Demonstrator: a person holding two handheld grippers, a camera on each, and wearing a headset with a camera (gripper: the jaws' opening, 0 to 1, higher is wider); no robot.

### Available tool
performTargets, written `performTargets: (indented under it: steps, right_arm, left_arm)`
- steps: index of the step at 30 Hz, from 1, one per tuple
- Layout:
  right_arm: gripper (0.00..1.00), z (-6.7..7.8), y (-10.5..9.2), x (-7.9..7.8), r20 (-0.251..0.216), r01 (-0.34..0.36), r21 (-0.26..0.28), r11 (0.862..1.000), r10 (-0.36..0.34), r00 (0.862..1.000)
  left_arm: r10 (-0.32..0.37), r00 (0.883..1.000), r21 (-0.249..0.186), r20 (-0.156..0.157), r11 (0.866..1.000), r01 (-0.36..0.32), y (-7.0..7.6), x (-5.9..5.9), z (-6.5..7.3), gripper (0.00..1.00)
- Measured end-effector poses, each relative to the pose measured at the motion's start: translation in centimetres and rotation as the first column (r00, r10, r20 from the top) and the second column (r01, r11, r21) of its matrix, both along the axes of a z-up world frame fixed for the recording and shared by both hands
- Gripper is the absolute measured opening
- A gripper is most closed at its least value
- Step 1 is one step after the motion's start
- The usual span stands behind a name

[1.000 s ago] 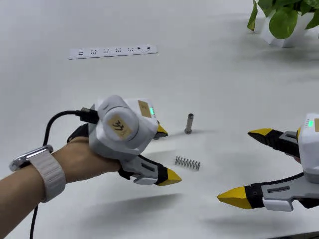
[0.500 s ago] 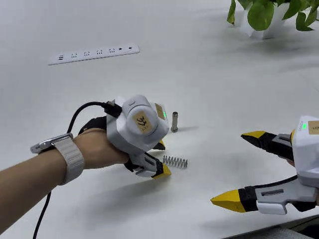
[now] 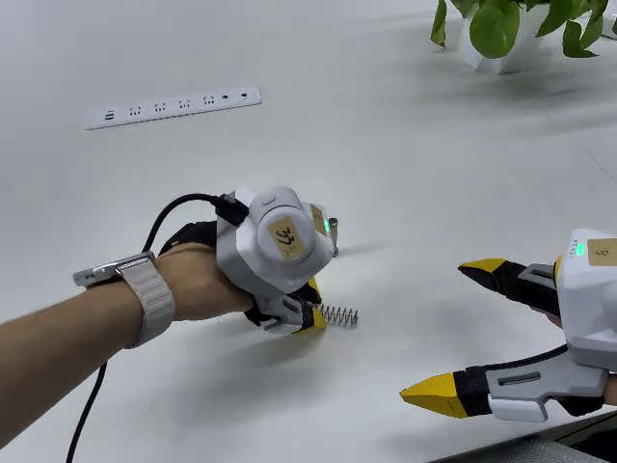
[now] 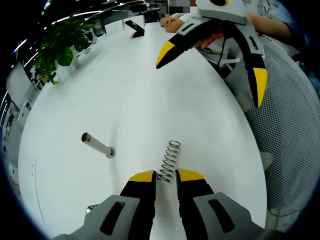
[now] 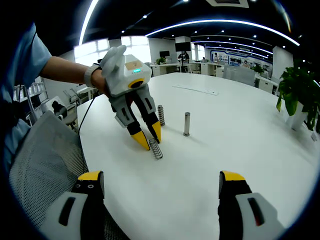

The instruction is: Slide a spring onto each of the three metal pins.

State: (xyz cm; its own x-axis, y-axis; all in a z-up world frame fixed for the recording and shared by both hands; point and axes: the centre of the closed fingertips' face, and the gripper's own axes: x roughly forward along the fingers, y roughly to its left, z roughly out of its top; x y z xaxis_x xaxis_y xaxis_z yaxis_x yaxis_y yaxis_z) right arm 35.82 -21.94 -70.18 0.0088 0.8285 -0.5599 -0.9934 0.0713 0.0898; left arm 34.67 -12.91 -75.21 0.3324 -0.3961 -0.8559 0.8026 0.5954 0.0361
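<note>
Low over the table, left tool pinches the spring by one end; right tool hovers spread.

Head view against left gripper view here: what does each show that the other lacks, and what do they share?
Head view adds the watch strap, the black cable and the white body of the left gripper. Left gripper view adds the near end of the spring held between that gripper's jaws, and the bare pin down to its base. Shared: the spring, the bare pin, the plant, and the right gripper, wide open.
</note>
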Motion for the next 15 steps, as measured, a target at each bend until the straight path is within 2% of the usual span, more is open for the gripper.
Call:
performTargets:
  steps: [5,8,11,15]
  right_arm:
    - [0.96,-0.01,0.16,-0.12,-0.002,-0.003,0.000,1.000,0.003,1.000]
    - [0.96,-0.09,0.29,-0.17,-0.001,-0.005,-0.002,1.000,0.005,1.000]
    - [0.96,-0.08,0.51,-0.41,-0.006,-0.009,0.000,1.000,0.009,1.000]
    - [0.96,-0.13,0.84,-0.68,-0.009,-0.015,0.001,1.000,0.015,1.000]
  left_arm:
    - [0.006,1.000,-0.005,-0.012,1.000,-0.006,-0.08,-0.14,0.05,0.18]
    - [-0.024,1.000,0.024,-0.019,0.999,0.025,0.00,-0.18,-0.04,0.17]
    - [-0.070,0.997,0.070,-0.033,0.995,0.072,0.14,-0.41,-0.13,0.13]
    - [-0.079,0.996,0.089,-0.042,0.993,0.083,0.04,-0.46,-0.15,0.12]
